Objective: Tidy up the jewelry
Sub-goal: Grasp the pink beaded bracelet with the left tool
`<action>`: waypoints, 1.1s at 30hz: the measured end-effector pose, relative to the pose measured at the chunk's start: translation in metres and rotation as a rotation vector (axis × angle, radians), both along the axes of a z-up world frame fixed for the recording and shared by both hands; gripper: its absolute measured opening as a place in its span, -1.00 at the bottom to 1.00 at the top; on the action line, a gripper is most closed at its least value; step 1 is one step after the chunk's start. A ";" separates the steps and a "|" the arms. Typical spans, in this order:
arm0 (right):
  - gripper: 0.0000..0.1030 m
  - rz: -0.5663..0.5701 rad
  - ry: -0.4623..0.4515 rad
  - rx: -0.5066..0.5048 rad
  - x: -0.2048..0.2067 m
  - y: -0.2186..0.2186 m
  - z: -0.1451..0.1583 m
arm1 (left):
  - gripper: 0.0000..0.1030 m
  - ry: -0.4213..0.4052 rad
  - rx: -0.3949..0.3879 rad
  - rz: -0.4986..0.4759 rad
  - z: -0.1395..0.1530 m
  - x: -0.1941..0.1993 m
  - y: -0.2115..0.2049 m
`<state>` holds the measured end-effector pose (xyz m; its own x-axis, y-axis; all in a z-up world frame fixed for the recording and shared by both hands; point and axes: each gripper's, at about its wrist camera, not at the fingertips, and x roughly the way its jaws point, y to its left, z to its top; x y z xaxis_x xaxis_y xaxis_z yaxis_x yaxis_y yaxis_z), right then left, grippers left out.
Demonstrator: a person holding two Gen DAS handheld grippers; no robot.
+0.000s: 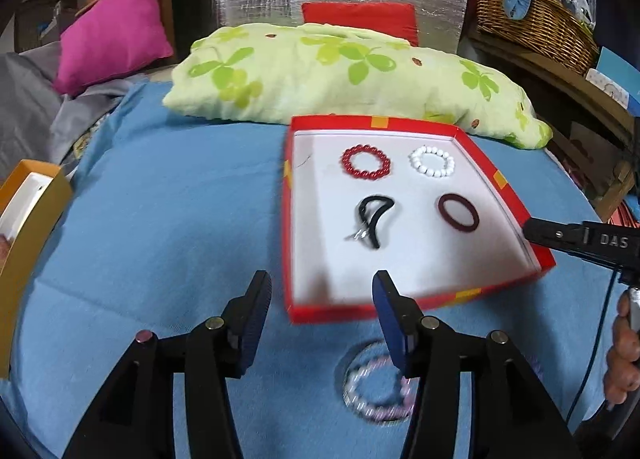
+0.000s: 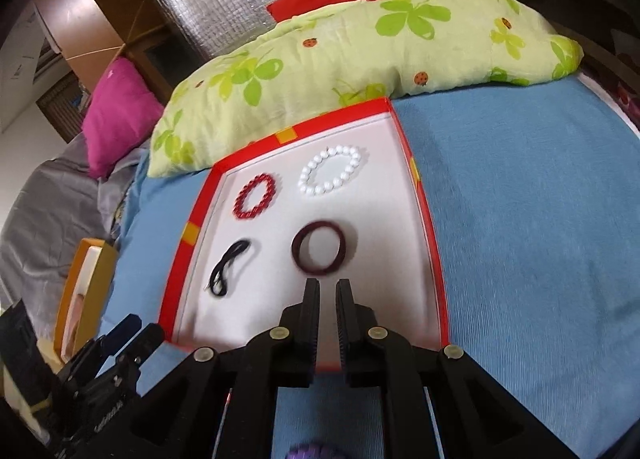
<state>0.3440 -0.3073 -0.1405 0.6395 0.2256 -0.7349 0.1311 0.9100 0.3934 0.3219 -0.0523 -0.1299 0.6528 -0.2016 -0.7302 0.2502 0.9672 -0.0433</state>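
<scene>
Left view, nearest: pale pink bead bracelet [image 1: 378, 389] lies blurred on the blue bed cover [image 1: 160, 219], just below and between the fingers of my left gripper [image 1: 320, 299], outside the box.
Left fingers: spread wide and released, holding nothing; both pads [image 1: 258, 299] hover above the cover at the near-left corner of the red box [image 1: 286, 219].
Left pose: pointing forward and down, low over the bed.
Box contents: red bead bracelet [image 1: 366, 162], white bead bracelet [image 1: 432, 161], black hair tie [image 1: 374, 221] and dark red hair tie [image 1: 458, 213], set apart in two rows; the near strip of the white floor is free.
Step, as I judge it: pick up the pink bracelet; drop straight over one side of the loop, pinch one strand, lift cleanly, then set it in the free near row.
Right view, nearest: purple beaded thing [image 2: 310, 453] at the bottom edge, mostly cut off.
Right fingers: my right gripper [image 2: 328, 291] is nearly clenched, a thin gap between the pads, grasping nothing.
Right pose: over the box's near edge, tips just short of the dark red hair tie, not touching it.
Caution: keep the right tips off the sorted rings.
</scene>
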 end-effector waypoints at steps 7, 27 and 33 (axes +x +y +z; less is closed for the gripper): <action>-0.40 0.035 0.012 -0.015 -0.031 0.007 0.000 | 0.05 0.005 0.018 0.000 -0.001 -0.029 0.013; -0.40 0.125 0.109 -0.042 -0.105 0.015 -0.027 | 0.06 0.044 0.034 -0.066 -0.017 -0.082 0.018; -0.40 0.122 0.133 -0.022 -0.103 0.010 -0.032 | 0.06 0.050 0.023 -0.114 -0.019 -0.080 0.001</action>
